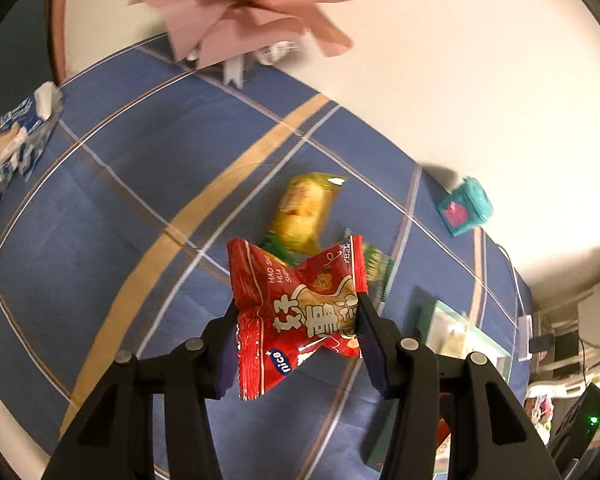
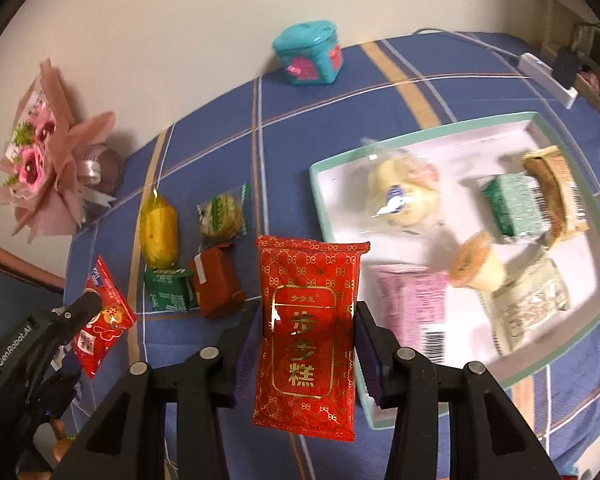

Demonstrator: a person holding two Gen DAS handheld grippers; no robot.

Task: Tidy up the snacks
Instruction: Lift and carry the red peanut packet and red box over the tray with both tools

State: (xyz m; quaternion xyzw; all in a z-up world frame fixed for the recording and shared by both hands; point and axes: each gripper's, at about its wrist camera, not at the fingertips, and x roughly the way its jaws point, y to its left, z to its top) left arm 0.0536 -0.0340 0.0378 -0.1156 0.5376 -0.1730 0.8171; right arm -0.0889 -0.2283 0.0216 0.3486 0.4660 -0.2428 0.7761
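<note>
The right gripper (image 2: 308, 344) is clamped on a red gold-patterned foil packet (image 2: 308, 320), the left gripper (image 1: 296, 340) on a crinkled red candy wrapper (image 1: 296, 312). Six snacks lie in the mint-rimmed white tray (image 2: 420, 130) at right; four wait at centre left.

Your left claw (image 1: 296, 320) points steeply down, both pads pinching a red snack packet (image 1: 296, 312), clear of the worktop. Your right claw (image 2: 310, 332) is angled down too, clamped on a red-and-gold packet (image 2: 308, 328), held upright.
</note>
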